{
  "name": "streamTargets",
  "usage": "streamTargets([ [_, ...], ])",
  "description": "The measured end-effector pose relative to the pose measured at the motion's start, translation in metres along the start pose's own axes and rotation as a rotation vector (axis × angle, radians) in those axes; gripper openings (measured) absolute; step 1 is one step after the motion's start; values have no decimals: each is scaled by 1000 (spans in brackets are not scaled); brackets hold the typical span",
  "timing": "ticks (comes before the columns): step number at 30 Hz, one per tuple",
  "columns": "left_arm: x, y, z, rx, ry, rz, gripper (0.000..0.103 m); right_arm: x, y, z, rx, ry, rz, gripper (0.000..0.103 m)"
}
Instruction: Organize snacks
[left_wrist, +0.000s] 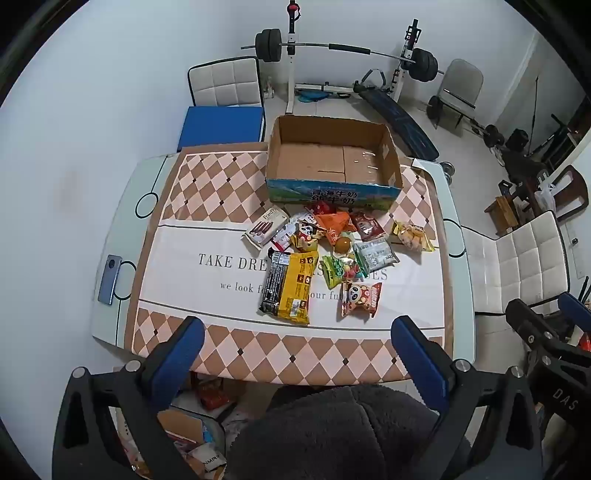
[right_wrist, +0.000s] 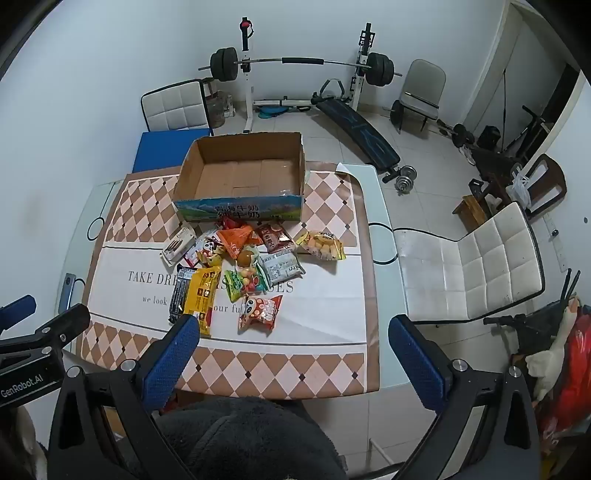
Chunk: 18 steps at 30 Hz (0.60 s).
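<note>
A pile of snack packets (left_wrist: 328, 251) lies mid-table, seen also in the right wrist view (right_wrist: 243, 266). It includes a yellow-and-black packet (left_wrist: 291, 284), a panda packet (left_wrist: 360, 299) and a white biscuit box (left_wrist: 264, 227). Behind it stands an empty open cardboard box (left_wrist: 332, 162), also in the right wrist view (right_wrist: 240, 173). My left gripper (left_wrist: 297, 332) is open and empty, held above the table's near edge. My right gripper (right_wrist: 293, 332) is open and empty, near the front edge, right of the left one.
A checkered mat (left_wrist: 221, 177) covers the table. A phone (left_wrist: 109, 278) lies at the left edge. White chairs stand behind (left_wrist: 225, 81) and to the right (right_wrist: 476, 266). A barbell rack and bench (right_wrist: 295, 74) stand at the back.
</note>
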<state>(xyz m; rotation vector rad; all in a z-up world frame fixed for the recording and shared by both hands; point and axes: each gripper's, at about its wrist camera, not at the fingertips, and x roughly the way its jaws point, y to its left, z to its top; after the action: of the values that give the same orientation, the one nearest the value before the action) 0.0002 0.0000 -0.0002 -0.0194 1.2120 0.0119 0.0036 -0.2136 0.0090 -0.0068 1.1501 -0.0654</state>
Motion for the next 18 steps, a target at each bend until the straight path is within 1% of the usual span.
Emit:
streamTargets([
  [14,1,-1,-1,-1,-1,3,103,0,-2,5,10,8,16,103],
  [18,0,-3,-3,-2,0,0,103,7,-1,1,8,6,17,103],
])
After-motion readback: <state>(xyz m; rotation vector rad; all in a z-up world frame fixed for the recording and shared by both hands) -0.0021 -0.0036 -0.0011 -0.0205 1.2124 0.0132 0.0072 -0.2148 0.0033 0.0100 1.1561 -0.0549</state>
